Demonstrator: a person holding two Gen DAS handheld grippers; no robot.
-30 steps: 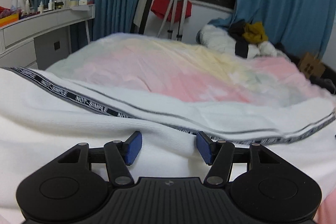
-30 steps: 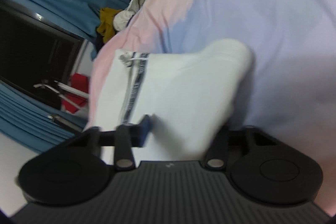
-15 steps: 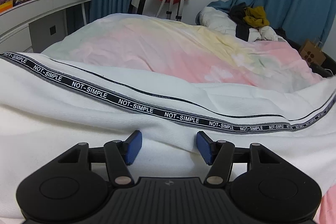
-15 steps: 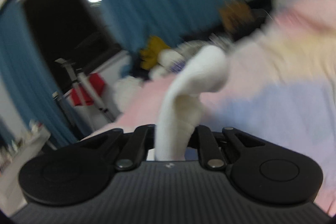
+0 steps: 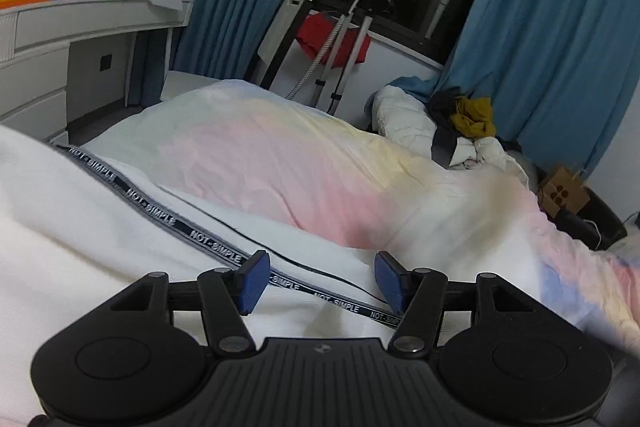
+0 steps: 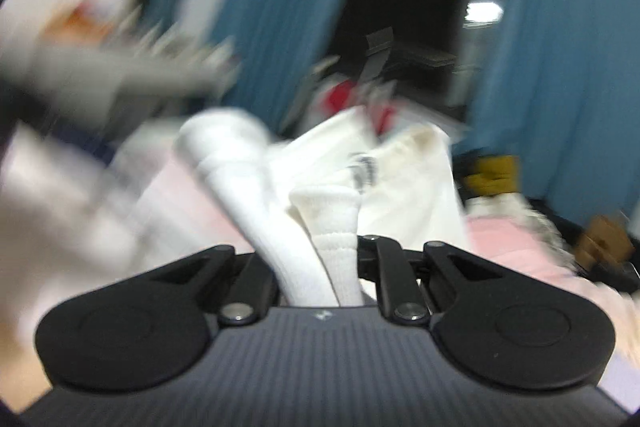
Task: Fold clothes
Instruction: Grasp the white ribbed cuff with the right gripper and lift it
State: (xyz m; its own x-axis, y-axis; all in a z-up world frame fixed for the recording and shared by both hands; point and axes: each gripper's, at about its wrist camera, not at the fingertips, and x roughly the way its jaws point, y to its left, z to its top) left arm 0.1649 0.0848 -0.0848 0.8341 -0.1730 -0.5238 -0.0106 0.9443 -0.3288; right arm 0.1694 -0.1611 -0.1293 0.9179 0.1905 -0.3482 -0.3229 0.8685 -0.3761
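A white knitted garment (image 5: 100, 227) with a black "NOT-SIMPLE" tape (image 5: 208, 239) along its edge lies across the pastel duvet (image 5: 300, 167) of a bed. My left gripper (image 5: 320, 283) hovers just over the tape, open, its blue pads (image 5: 252, 281) well apart and pressing nothing. In the blurred right wrist view, my right gripper (image 6: 316, 263) is shut on a bunched, ribbed part of the white garment (image 6: 332, 223). That part stands up out of the jaws and hides the pads. More white cloth hangs beyond it.
A white dressing table (image 5: 80, 23) with bottles stands at the left. Behind the bed are a metal stand with a red cloth (image 5: 332, 39), blue curtains (image 5: 540, 47) and a dark window. A clothes pile (image 5: 472, 115) and a cardboard box (image 5: 564, 193) sit at the far right.
My right gripper closed on the white cloth, rolled from sideways to upright and swept fast across with the cloth lifted. My left gripper rose and shifted, and the tape now runs under its pads.
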